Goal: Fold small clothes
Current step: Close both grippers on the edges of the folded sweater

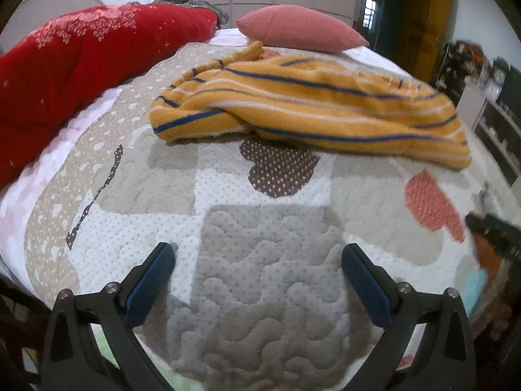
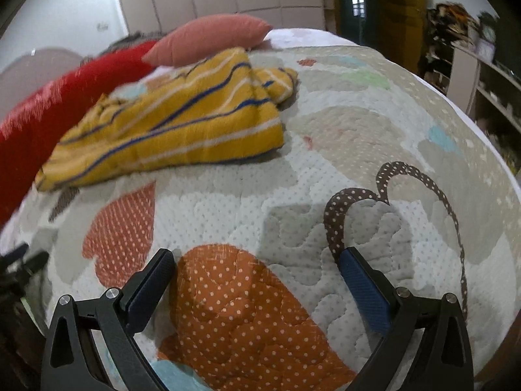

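Fingers of the left gripper point(image 1: 259, 262) stand wide apart with nothing between them, hanging over a grey patch of the patchwork quilt point(image 1: 267, 309), on the near side of the striped garment point(image 1: 309, 107). Those of the right gripper point(image 2: 257, 268) are just as wide and empty, above an orange dotted heart patch point(image 2: 247, 319), and likewise short of the garment point(image 2: 176, 123). Both being open and apart from the cloth suggests a pause between grasps, the hands placed to reach forward for the next edge.

That mustard-yellow garment with blue and white stripes lies bunched on the quilt, well beyond both grippers, with a pink pillow point(image 1: 299, 26) just behind it and a red blanket point(image 1: 81, 65) to its left. It looks partly doubled over, though its layers are rumpled and uneven, so I judge the folding is far from finished.

Motion blur smears the stripes and the far edge of the cloth, so sleeves, collar or hem cannot be told apart. Its underside is hidden. To the right of the garment in the left view, a dark blurred shape point(image 1: 495, 233) is cut off by the frame, probably the other gripper.
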### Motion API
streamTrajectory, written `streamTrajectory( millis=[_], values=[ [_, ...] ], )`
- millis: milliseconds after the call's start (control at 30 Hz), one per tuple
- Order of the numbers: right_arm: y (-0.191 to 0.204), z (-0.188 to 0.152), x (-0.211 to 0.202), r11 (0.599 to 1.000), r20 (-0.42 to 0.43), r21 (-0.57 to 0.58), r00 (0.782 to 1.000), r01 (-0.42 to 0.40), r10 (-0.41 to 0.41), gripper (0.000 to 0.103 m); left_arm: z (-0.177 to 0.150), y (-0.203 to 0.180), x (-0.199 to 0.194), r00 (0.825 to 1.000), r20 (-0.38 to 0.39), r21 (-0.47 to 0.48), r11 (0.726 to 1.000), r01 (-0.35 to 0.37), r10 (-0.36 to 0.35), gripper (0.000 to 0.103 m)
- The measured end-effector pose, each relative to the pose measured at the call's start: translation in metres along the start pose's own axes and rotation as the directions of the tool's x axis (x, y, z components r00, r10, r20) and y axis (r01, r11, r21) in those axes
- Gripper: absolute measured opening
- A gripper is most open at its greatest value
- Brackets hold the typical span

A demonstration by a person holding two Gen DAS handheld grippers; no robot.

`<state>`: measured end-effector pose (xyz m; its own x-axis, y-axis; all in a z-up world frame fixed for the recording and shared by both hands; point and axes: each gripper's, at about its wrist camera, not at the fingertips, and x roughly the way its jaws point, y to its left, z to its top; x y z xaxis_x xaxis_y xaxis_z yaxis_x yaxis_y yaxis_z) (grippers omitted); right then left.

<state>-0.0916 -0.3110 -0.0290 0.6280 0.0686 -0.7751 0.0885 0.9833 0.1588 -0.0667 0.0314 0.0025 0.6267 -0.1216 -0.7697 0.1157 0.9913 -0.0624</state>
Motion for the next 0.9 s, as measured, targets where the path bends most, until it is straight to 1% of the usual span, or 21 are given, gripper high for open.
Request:
streamTrajectory(
  millis=[67,100,167,233,267,300,333,400,433,500,533,567,600,667,733,800,900],
  values=[
    [-0.006,0.0,-0.002,0.999,0.006,0.002,0.999,-0.041,0.041,0.103,0.01,0.01,-0.012,0.998,0.023,-0.043,0.998,0.054,-0.053,0.097],
    [-0.011,0.0,-0.005,0.998,0.015,0.012,0.998,-0.067,0.067,0.103,0.015,0.014,-0.018,0.997,0.039,-0.047,0.997,0.062,-0.061,0.097],
    [-0.023,0.002,-0.011,0.991,0.032,0.058,0.992,-0.12,0.119,0.103,0.027,0.02,-0.027,0.996,0.07,-0.031,0.998,0.061,-0.058,0.097],
    [-0.036,0.011,-0.013,0.975,0.012,0.126,0.983,-0.183,0.183,0.103,0.04,0.027,-0.029,0.995,0.087,-0.005,0.998,0.055,-0.054,0.097],
    [-0.043,0.017,-0.013,0.961,0.008,0.164,0.974,-0.223,0.225,0.103,0.05,0.034,-0.026,0.995,0.08,0.001,0.998,0.058,-0.058,0.097],
    [-0.053,0.025,-0.015,0.937,0.029,0.219,0.961,-0.273,0.274,0.103,0.056,0.037,-0.023,0.995,0.07,-0.002,0.998,0.066,-0.066,0.097],
    [-0.062,0.032,-0.016,0.917,0.058,0.26,0.953,-0.301,0.297,0.103,0.064,0.042,-0.016,0.995,0.052,-0.013,0.996,0.091,-0.091,0.097],
    [-0.072,0.047,-0.014,0.891,0.084,0.306,0.942,-0.335,0.325,0.103,0.083,0.055,0.004,0.986,0.023,-0.055,0.984,0.168,-0.167,0.097],
    [-0.078,0.057,-0.01,0.873,0.09,0.324,0.931,-0.364,0.354,0.103,0.091,0.06,0.012,0.982,0.026,-0.071,0.98,0.187,-0.186,0.097],
    [-0.083,0.075,0.005,0.854,0.085,0.339,0.917,-0.395,0.39,0.103,0.102,0.067,0.026,0.976,0.033,-0.097,0.972,0.216,-0.213,0.097],
    [-0.083,0.082,0.014,0.851,0.073,0.341,0.914,-0.399,0.399,0.103,0.109,0.073,0.041,0.965,0.021,-0.127,0.956,0.263,-0.262,0.097],
    [-0.082,0.088,0.023,0.848,0.06,0.344,0.91,-0.404,0.41,0.103,0.113,0.078,0.053,0.95,0.009,-0.162,0.937,0.311,-0.313,0.097],
    [-0.081,0.094,0.033,0.842,0.047,0.349,0.905,-0.412,0.424,0.103,0.115,0.082,0.065,0.928,-0.003,-0.2,0.91,0.363,-0.372,0.097],
    [-0.076,0.101,0.048,0.829,0.032,0.359,0.893,-0.429,0.448,0.103,0.116,0.083,0.084,0.877,-0.018,-0.26,0.849,0.46,-0.481,0.097],
    [-0.065,0.111,0.063,0.817,0.031,0.349,0.877,-0.458,0.479,0.103,0.119,0.082,0.093,0.845,0.007,-0.282,0.81,0.514,-0.534,0.1],
    [-0.057,0.121,0.075,0.812,0.034,0.333,0.867,-0.479,0.498,0.103,0.126,0.078,0.098,0.833,0.037,-0.279,0.794,0.539,-0.552,0.102],
    [-0.041,0.138,0.096,0.806,0.035,0.33,0.86,-0.491,0.51,0.103,0.14,0.073,0.112,0.828,0.04,-0.274,0.791,0.547,-0.559,0.102]
  ],
)
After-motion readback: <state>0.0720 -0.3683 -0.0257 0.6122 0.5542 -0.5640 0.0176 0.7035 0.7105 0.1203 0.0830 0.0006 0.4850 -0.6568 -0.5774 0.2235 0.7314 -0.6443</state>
